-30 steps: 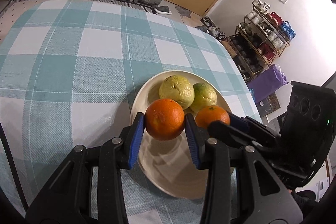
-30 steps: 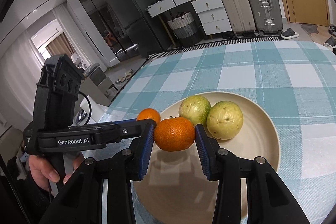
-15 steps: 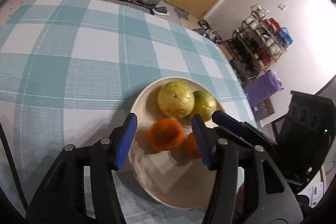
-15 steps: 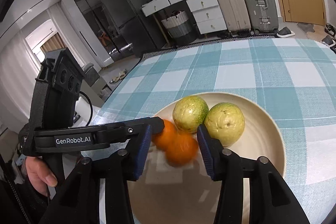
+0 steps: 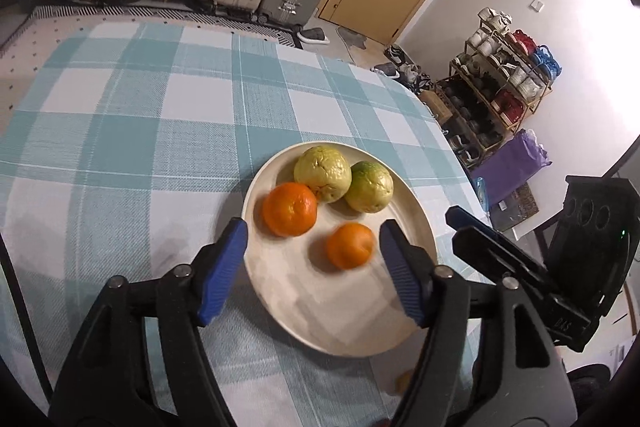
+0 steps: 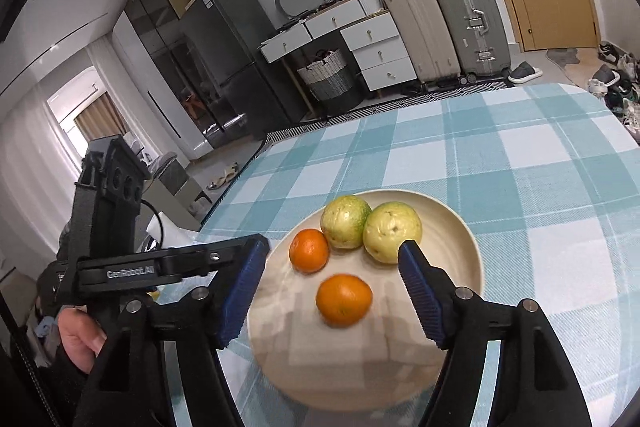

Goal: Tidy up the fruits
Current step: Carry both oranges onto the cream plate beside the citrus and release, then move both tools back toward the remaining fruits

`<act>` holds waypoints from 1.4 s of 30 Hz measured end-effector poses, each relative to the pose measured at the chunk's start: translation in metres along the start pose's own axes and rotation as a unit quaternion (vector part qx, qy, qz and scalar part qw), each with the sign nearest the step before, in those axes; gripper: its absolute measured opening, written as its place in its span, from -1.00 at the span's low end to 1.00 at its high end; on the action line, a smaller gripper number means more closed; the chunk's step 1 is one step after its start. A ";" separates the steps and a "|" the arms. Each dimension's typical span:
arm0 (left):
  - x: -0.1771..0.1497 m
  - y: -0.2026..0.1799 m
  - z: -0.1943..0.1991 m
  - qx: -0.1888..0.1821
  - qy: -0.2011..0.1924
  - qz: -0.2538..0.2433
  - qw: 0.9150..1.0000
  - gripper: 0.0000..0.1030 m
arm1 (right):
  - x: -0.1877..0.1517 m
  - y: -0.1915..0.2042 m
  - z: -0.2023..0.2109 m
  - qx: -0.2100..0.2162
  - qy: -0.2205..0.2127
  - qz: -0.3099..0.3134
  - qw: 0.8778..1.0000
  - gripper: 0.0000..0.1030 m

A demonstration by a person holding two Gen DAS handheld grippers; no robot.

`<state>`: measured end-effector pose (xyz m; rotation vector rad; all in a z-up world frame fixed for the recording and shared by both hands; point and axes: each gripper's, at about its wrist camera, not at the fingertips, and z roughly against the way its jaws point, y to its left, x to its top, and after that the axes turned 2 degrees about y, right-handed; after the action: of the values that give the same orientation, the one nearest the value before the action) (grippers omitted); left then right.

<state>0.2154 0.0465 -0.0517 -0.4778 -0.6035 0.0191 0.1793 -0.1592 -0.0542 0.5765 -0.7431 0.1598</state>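
Four fruits [image 5: 289, 209] on plate [image 5: 416, 223], tabletop [image 5: 120, 147]

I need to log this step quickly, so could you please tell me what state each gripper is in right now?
Left gripper: open, jaws just opening, holding nothing.
Right gripper: open, jaws just opening, holding nothing.

Both wrist cameras look obliquely down, close, at the cream plate [image 5: 416, 223] [image 6: 460, 227], from opposite sides of it, sharing the plate and its fruit.
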 end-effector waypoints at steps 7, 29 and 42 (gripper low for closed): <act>-0.019 -0.020 0.031 0.024 -0.018 -0.023 0.999 0.48 | -0.008 0.004 0.025 -0.009 -0.012 0.006 1.000 0.60; -0.095 -0.064 0.095 0.089 -0.053 -0.069 0.992 0.72 | -0.043 0.029 0.091 -0.014 -0.038 0.030 0.999 0.93; -0.140 -0.064 0.092 0.079 -0.027 -0.050 0.995 0.97 | -0.078 0.031 0.115 -0.016 -0.028 0.034 0.999 0.97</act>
<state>0.0413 0.0073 -0.0335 -0.2944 -0.6731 -0.0157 0.0440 -0.1918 -0.0257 0.5269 -0.8185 0.1956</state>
